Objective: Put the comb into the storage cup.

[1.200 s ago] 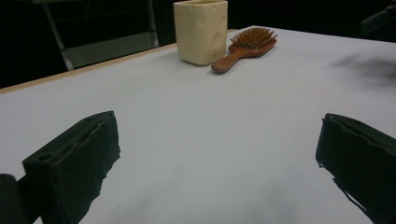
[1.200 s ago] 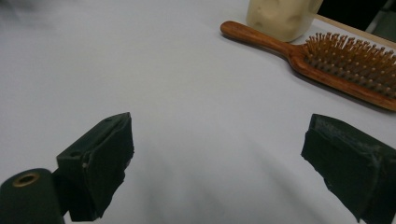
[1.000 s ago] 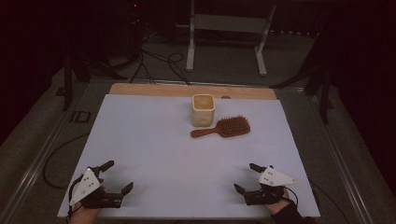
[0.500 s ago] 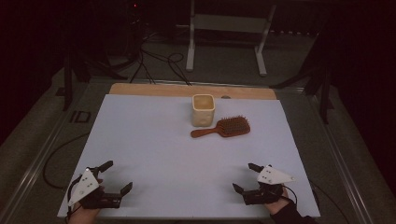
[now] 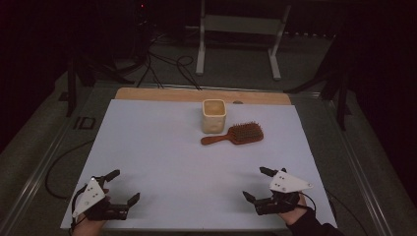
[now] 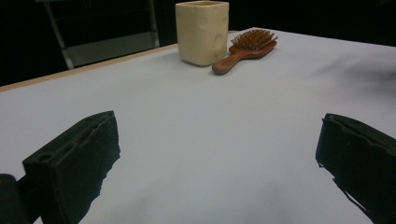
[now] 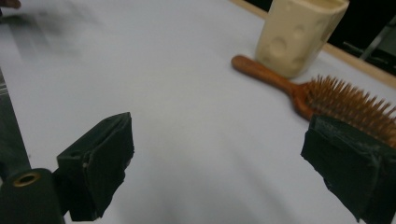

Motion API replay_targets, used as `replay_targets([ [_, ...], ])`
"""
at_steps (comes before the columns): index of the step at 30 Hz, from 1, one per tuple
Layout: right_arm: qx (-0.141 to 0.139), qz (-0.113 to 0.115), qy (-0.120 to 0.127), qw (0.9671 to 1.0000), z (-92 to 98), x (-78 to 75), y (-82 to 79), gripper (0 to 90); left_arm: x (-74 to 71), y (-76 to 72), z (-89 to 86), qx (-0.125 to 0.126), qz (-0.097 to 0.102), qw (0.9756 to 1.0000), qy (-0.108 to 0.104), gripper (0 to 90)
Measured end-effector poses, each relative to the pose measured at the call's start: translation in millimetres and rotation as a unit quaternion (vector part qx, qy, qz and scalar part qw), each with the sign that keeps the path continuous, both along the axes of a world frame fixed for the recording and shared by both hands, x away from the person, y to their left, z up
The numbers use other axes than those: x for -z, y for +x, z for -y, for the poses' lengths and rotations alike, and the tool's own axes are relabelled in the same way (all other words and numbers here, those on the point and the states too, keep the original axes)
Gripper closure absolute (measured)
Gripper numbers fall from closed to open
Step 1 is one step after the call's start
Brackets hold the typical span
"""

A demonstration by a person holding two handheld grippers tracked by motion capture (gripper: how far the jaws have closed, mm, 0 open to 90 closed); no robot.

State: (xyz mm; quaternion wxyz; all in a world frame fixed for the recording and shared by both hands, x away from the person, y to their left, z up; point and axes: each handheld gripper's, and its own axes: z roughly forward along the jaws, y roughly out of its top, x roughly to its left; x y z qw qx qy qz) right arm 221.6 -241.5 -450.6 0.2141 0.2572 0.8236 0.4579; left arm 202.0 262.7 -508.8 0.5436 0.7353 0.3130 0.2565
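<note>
The left gripper [image 5: 123,186] sits at the near left corner of the white table [image 5: 162,147], far from the cup [image 5: 214,116]. Its two black jaws are spread wide, with nothing between them. In the left gripper view the gripper [image 6: 217,168] points over bare table toward the cup [image 6: 202,31], which stands well ahead of it.

The cup is pale yellow with round dents in its sides. It stands upright near the far edge of the table, about in the middle.

The hairbrush [image 5: 233,134] lies just beside the cup, on its near right side. It is brown wood, with its bristles up. Its handle points left, toward the front of the cup.

The right gripper [image 5: 258,184] rests at the near right corner, well apart from the cup. Its jaws are wide too, and it holds nothing. In the right gripper view the hairbrush [image 7: 322,100] lies ahead, with the cup [image 7: 299,35] just behind its handle.
</note>
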Motion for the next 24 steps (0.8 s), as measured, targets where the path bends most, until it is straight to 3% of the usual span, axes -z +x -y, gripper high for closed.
replay_targets([
  [10,-0.002,0.03,0.006,0.9995,-7.0,-37.0,17.6,8.5,-0.3,-0.2,-0.4,0.0,0.0,1.0,-0.003,0.0],
  [24,-0.003,0.044,0.021,0.9988,-19.9,-62.5,48.7,8.9,-0.1,-0.4,-0.7,0.0,0.0,1.0,0.003,0.0],
])
